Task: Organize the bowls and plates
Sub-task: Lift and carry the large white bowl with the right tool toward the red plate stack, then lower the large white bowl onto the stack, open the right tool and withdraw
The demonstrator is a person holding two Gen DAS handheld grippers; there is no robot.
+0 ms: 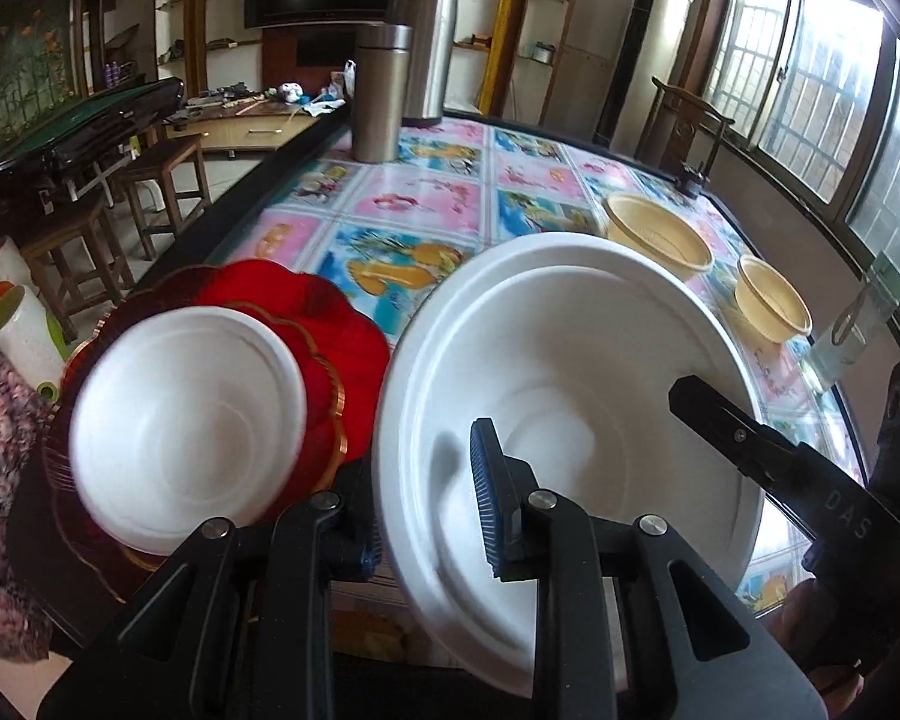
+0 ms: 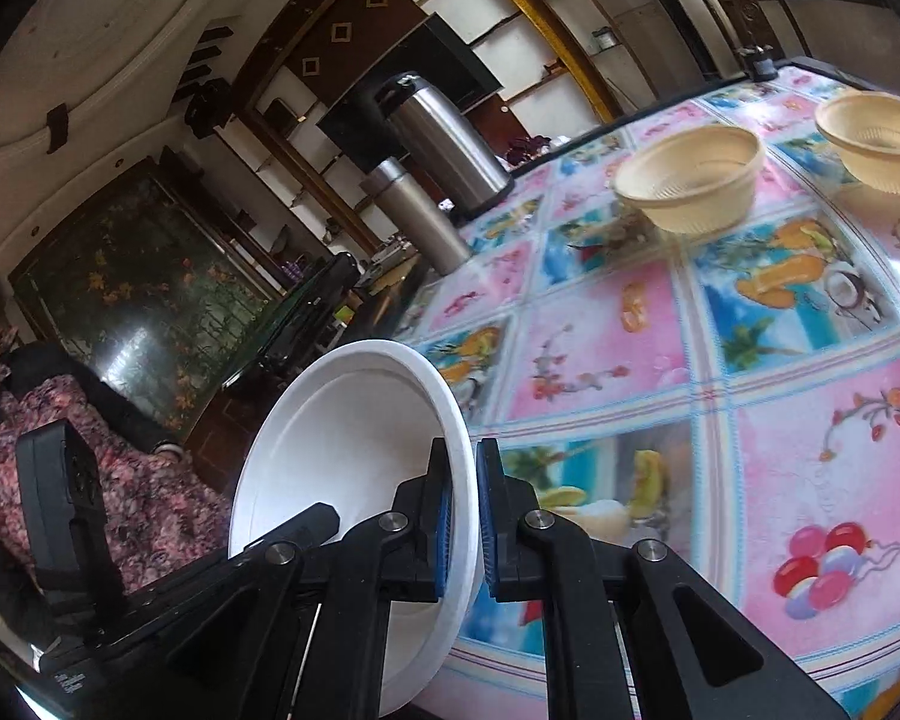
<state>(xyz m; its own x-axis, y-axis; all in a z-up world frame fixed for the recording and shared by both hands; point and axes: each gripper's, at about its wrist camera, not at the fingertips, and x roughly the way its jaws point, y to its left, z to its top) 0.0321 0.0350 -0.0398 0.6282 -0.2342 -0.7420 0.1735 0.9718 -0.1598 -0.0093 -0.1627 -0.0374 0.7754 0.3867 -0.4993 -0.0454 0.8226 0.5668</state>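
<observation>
Right wrist: white bowl (image 2: 354,450), tilted.

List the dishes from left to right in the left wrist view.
Small white bowl on red plate → large white bowl → bigger tan bowl → smaller tan bowl.

Both tongs, left tongs (image 1: 429,510) and right tongs (image 2: 463,528), are black with silver pivot screws and blue ribbed pads (image 1: 485,495).
</observation>
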